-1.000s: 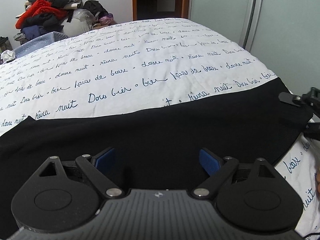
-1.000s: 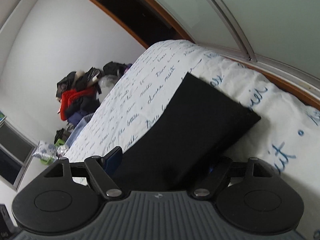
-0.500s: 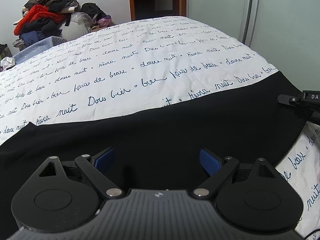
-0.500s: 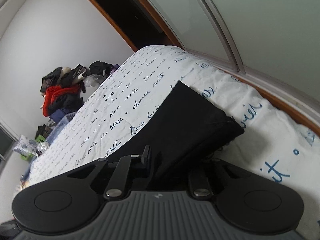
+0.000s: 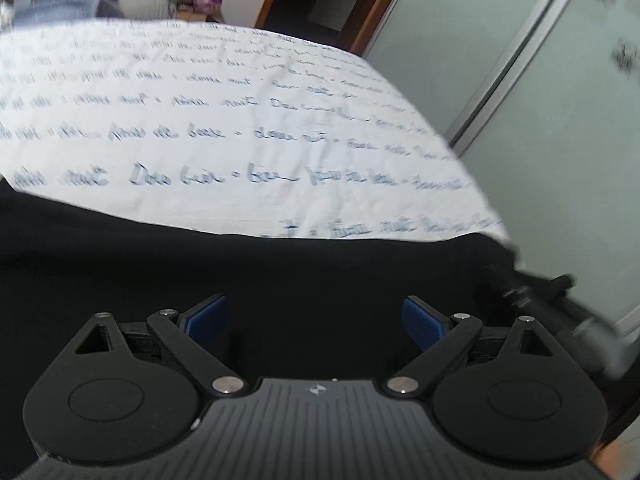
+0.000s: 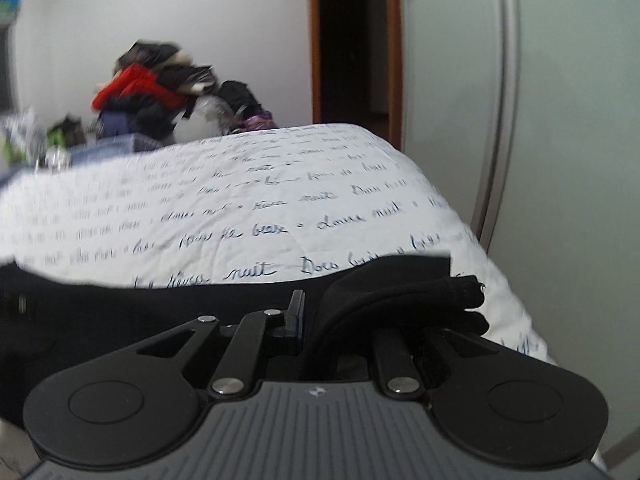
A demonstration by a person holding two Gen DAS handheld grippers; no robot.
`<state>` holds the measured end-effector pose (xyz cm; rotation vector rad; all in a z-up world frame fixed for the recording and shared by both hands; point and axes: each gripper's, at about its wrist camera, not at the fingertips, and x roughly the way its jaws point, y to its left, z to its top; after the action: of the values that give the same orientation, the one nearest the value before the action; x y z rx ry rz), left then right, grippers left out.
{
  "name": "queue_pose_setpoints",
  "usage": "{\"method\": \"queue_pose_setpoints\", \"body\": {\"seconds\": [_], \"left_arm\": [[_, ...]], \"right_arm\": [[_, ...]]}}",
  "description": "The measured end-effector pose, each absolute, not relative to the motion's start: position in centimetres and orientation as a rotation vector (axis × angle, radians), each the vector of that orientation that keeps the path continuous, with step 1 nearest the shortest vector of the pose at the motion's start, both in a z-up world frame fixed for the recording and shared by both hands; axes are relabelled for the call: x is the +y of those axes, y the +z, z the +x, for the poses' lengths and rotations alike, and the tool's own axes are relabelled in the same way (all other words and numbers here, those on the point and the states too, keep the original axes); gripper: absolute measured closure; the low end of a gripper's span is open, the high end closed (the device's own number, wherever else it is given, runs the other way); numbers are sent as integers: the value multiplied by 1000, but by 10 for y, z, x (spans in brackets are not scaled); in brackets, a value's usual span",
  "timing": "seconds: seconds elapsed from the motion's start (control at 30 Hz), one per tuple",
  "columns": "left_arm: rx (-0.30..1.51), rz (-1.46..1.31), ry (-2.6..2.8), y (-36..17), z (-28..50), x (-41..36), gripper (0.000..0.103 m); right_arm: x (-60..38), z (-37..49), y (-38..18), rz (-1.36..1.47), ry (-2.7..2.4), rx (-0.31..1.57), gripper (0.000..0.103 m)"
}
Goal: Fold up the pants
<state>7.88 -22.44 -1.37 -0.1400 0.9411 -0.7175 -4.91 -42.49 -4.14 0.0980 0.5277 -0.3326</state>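
On bed [image 5: 248, 128]: black pants [image 5: 280, 272] spread along near edge. Right hand-held gripper [image 6: 340, 322] clamped on bunched pants end, lifting it. Left hand-held gripper [image 5: 316, 316] wide apart, empty, over fabric. Fold barely begun; folding over, squaring left.

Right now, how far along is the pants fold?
Early. Done: the black pants lie spread on the printed bedspread. In hand: the right hand-held gripper is shut on a bunched end of the pants, while the left hand-held gripper is open over the fabric, gripping nothing. Left: no finished fold is visible.
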Motion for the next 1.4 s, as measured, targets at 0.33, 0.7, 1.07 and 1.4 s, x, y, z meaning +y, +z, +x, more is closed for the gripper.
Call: {"method": "queue_pose_setpoints", "body": {"seconds": [0.33,0.7,1.07,1.4], "left_arm": [[1123,-561,-773,-41,106,-196,8],[1227,-778,-835,-60,114,-197,7],[1211,-717,-869,-55,115,-209,50],[1016,-265,-757,-30,91,-216,91]], "right_arm": [[-285,-47,-78,-812,-162,510,90],[-269,-50,-80,-740,-101,527,90],[-290,-58,-34,-349,-30,491,90],[-262,-57,-41,-397,6,543,90]]}}
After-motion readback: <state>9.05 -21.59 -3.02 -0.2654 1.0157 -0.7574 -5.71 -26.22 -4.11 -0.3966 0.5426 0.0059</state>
